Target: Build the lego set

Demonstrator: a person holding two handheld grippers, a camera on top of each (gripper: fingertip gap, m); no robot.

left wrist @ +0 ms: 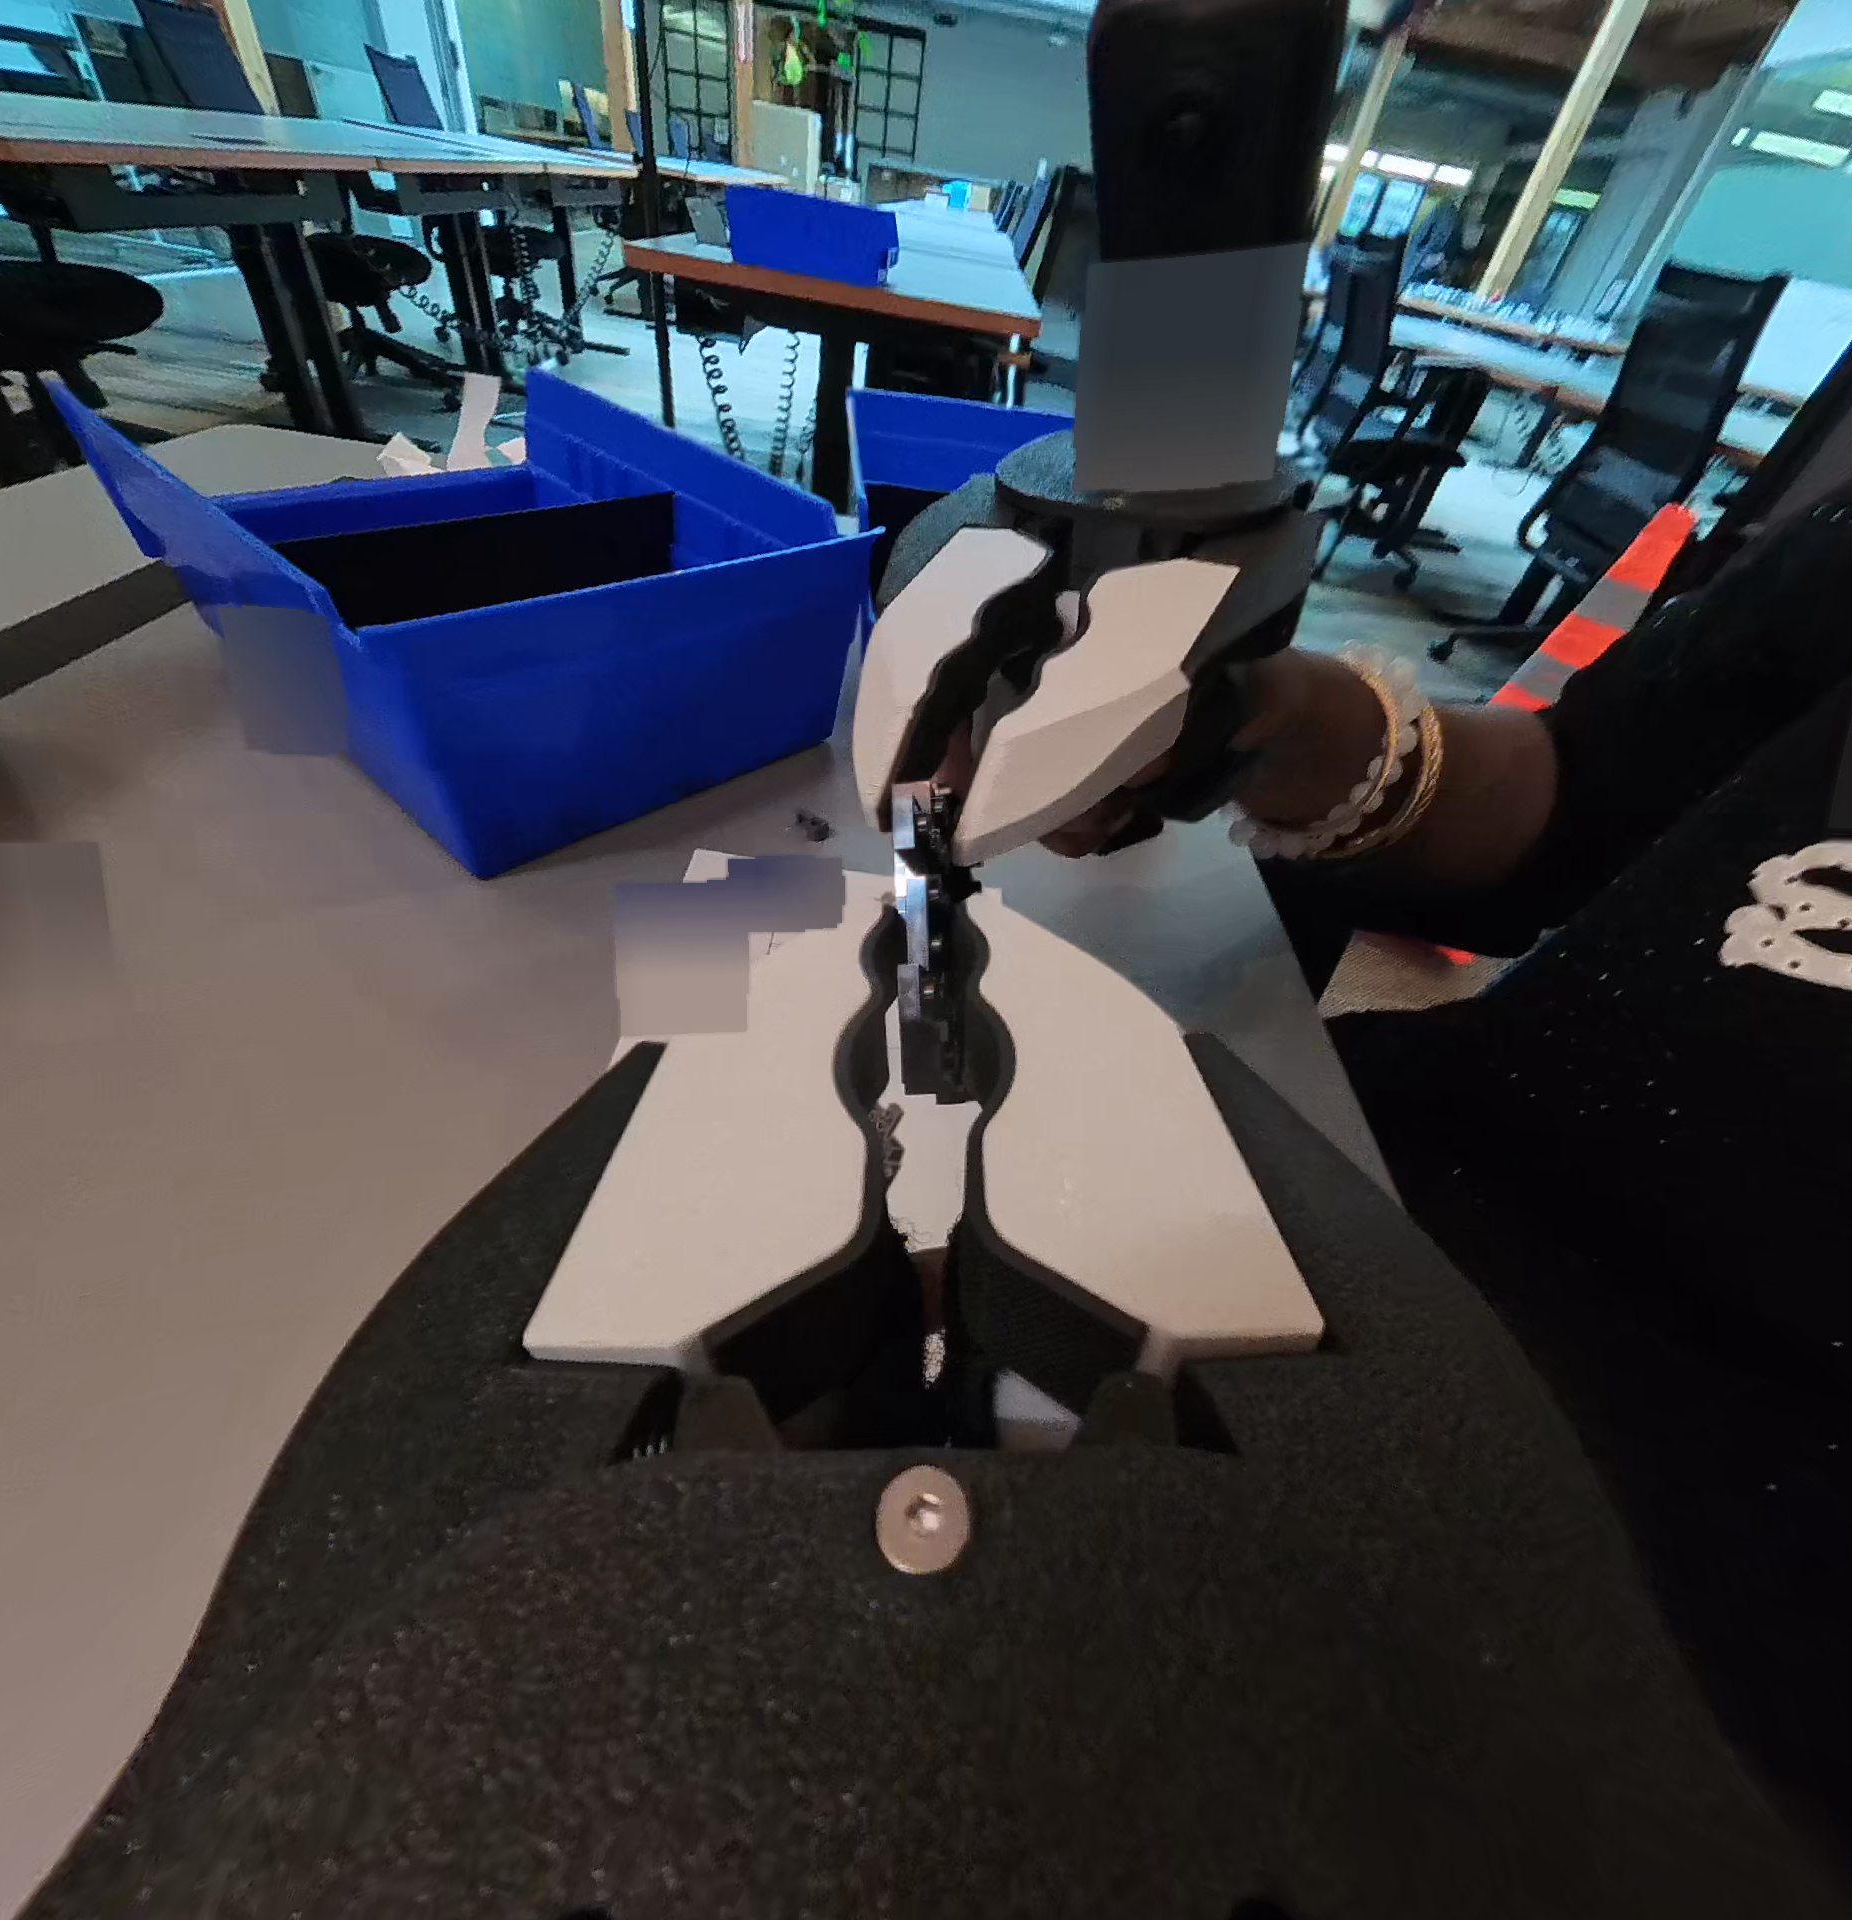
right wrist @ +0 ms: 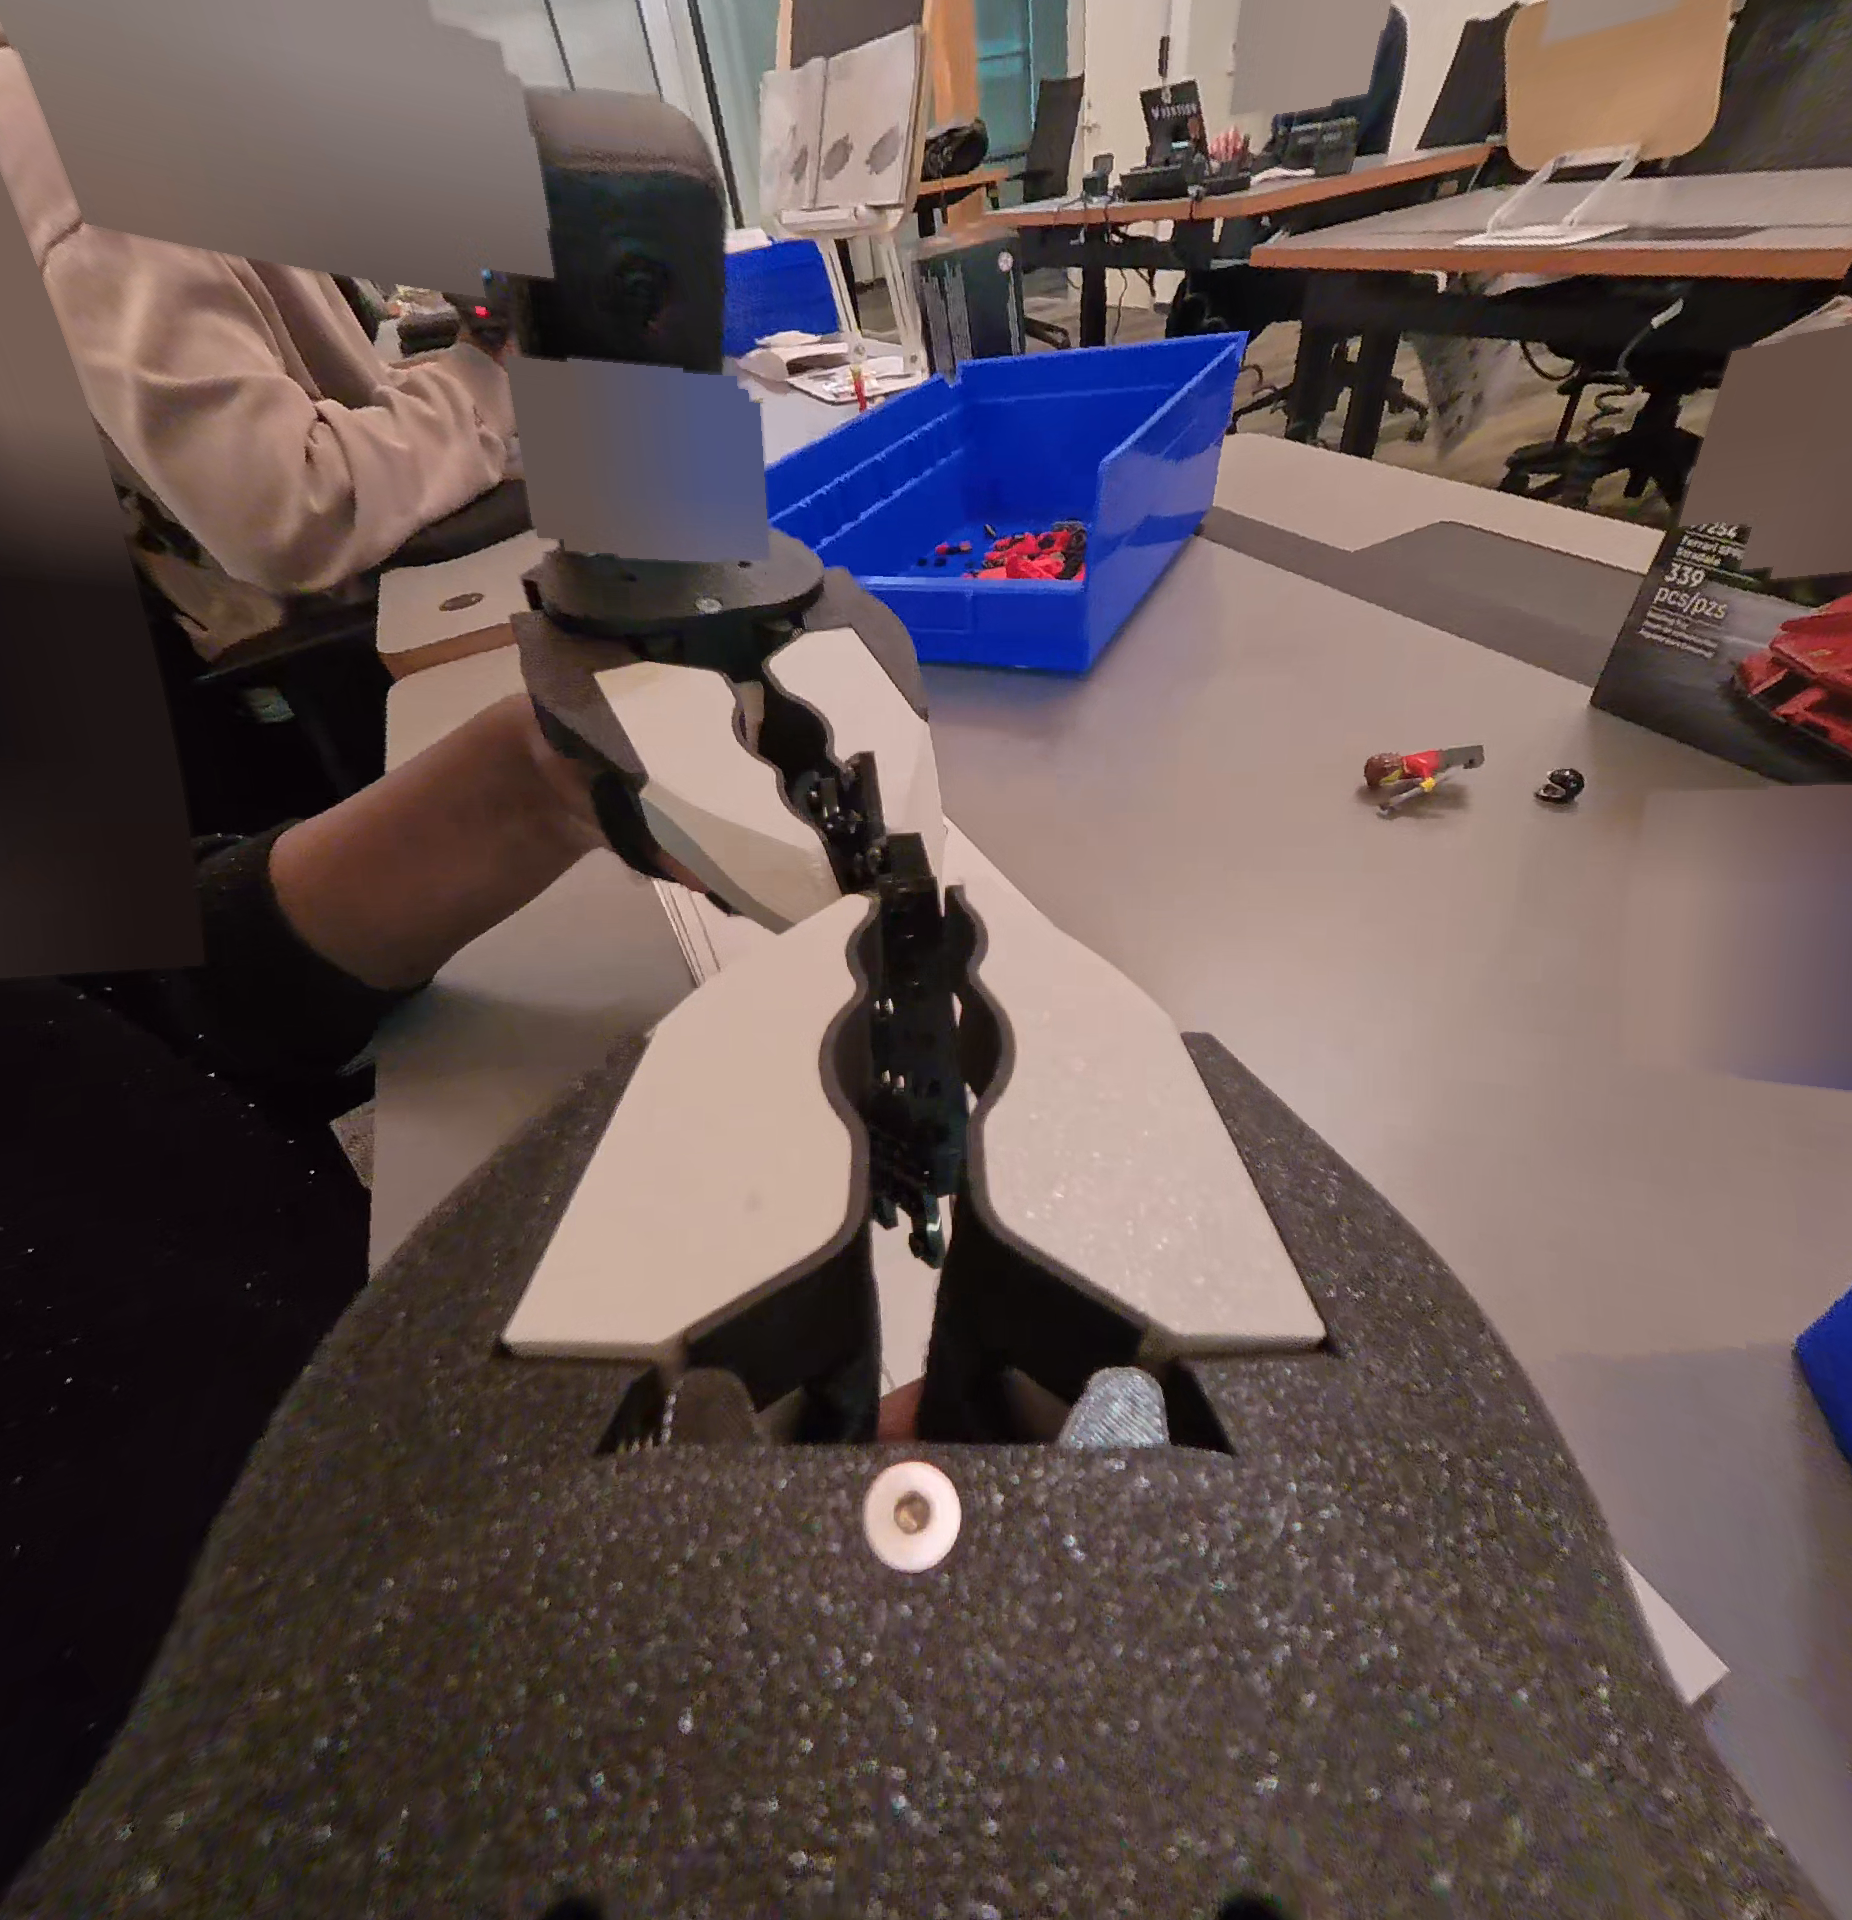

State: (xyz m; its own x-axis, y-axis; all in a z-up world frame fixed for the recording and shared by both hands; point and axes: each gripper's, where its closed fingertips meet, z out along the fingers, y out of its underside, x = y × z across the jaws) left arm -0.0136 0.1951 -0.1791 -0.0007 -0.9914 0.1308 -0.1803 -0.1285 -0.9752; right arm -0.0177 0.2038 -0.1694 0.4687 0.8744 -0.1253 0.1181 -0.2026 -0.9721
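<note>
Grey table (right wrist: 1369, 1039) is carrying everything. A blue bin (left wrist: 589, 727) with a black divider is sitting on it left of the grippers in the left wrist view; a second blue bin (right wrist: 1140, 488) is showing in the right wrist view, with red and black small parts lying in its near corner. A dark printed box (right wrist: 1753, 665) is standing at the table's right edge. Left gripper (left wrist: 927, 925) is clenching a black brick assembly (left wrist: 927, 997), both white fingers (left wrist: 766, 1122) pressing on its sides, the piece standing edge-on and sticking out past the tips. Right gripper (right wrist: 906, 914) is clamping the same black assembly from the opposite end, its fingers (right wrist: 1088, 1122) closing tight on it. The two grippers are meeting tip to tip above the table, each held by a hand (right wrist: 465, 821). A small toy figure (right wrist: 1415, 774) is lying on the table near a tiny black part (right wrist: 1559, 784), well apart from the grippers.
</note>
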